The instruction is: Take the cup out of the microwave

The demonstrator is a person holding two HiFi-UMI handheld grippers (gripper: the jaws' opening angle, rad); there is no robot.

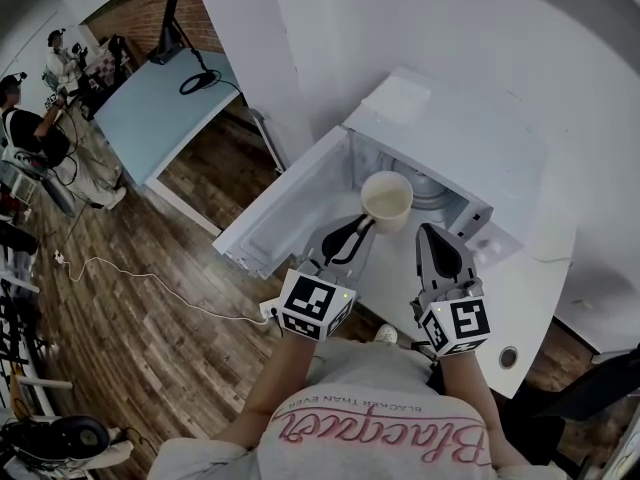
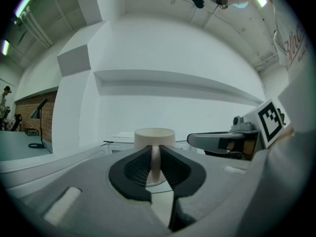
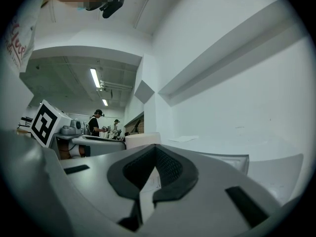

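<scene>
1. Clearly upright, the cream cup [image 1: 386,198] stood with its long axis vertical and its mouth facing up. Its handle pointed back toward the person.
2. The left gripper [image 1: 362,226] was clamped on that handle, its dark pads [image 2: 134,168] pressing it from both sides. It held the cup at the front opening of the white microwave [image 1: 450,138]. Whether the cup was just inside or just outside the cavity could not be told.
3. The right gripper [image 1: 430,233] hung just beside the cup with its jaws together and nothing between them.
4. Only the head view looked into the cup, showing a pale inside; whether it held any liquid could not be told. That view alone also showed the open door [image 1: 290,208] swung out to the left and the round turntable [image 1: 428,183] in the cavity.
5. The left gripper view showed the grip on the handle from close by, with the right gripper off to its right.
6. The right gripper view showed its own closed jaws, the cup's rim to their left, and people working in the far background [image 3: 94,122].
</scene>
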